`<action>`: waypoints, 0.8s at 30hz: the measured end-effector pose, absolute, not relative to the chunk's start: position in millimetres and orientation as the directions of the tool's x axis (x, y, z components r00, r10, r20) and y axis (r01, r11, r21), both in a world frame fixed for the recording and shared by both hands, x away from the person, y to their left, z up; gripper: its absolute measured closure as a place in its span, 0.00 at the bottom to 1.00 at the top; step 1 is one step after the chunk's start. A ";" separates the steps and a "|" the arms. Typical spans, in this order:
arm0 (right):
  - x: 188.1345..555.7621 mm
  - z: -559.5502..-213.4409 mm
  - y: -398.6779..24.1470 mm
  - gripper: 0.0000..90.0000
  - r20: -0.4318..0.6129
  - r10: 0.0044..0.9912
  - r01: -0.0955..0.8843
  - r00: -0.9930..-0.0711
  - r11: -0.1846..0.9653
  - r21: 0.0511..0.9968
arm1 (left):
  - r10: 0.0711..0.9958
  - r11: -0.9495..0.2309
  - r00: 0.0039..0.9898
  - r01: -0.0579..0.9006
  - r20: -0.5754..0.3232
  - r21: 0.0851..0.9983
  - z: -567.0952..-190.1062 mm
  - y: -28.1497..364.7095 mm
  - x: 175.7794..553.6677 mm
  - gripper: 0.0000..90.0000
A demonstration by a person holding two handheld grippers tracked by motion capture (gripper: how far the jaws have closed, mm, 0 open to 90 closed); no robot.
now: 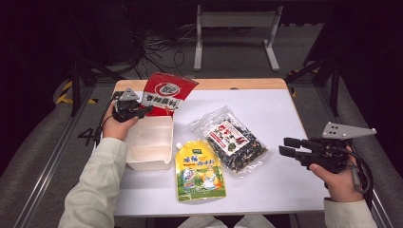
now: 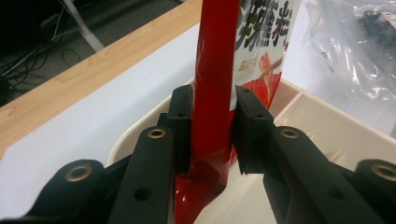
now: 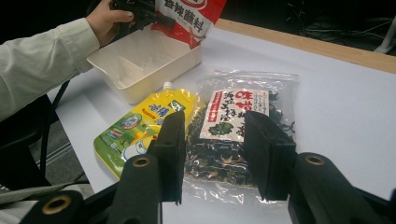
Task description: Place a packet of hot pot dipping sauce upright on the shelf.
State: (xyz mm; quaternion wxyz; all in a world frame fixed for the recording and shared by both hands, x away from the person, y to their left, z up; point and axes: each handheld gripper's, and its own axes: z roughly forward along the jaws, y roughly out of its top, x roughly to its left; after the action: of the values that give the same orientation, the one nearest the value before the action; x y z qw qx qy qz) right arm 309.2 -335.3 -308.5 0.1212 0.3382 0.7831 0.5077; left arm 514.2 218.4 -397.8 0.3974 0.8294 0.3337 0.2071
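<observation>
Nearest to us, at the worktop's [image 1: 285,114] near edge, a yellow spouted pouch [image 1: 199,170] is lying flat, its spout pointing toward the white plastic bin [image 1: 148,142] just beside it. Right of the pouch, a clear bag of dried seaweed [image 1: 230,140] is lying near the middle of the worktop, touching the pouch's corner.

We are pinching a red seasoning packet [image 1: 167,91] in our left tongs [image 1: 145,110], holding it upright over the bin's far end at the far left corner of the worktop. Seen from the left gripper view, the packet's [image 2: 212,93] red edge is standing between the two black pads, and its lower end is reaching down inside the bin [image 2: 322,126].

Our right tongs [image 1: 285,147] are hovering beyond the right edge, spread apart and gripping nothing, aiming toward the seaweed bag [image 3: 233,135].
</observation>
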 end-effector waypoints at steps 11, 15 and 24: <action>307.7 -307.3 -335.9 0.65 0.153 0.651 0.404 -0.744 0.255 0.879 | 0.753 -0.470 0.652 0.444 0.085 0.763 -395.3 217.5 513.8 0.70; 307.8 -307.5 -336.2 0.65 0.152 0.652 0.404 -0.743 0.256 0.878 | 0.777 -0.437 0.623 0.429 0.092 0.791 -384.6 222.1 507.6 0.73; 307.7 -307.6 -334.2 0.65 0.149 0.648 0.402 -0.747 0.262 0.877 | 0.795 -0.460 0.596 0.473 0.111 0.751 -383.8 217.8 506.8 0.87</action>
State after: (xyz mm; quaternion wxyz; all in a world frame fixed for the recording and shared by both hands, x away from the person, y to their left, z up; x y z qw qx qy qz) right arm 307.7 -334.2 -307.6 0.1213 0.3345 0.7850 0.5072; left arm 506.8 217.8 -383.8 0.3486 0.8226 0.3853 0.2309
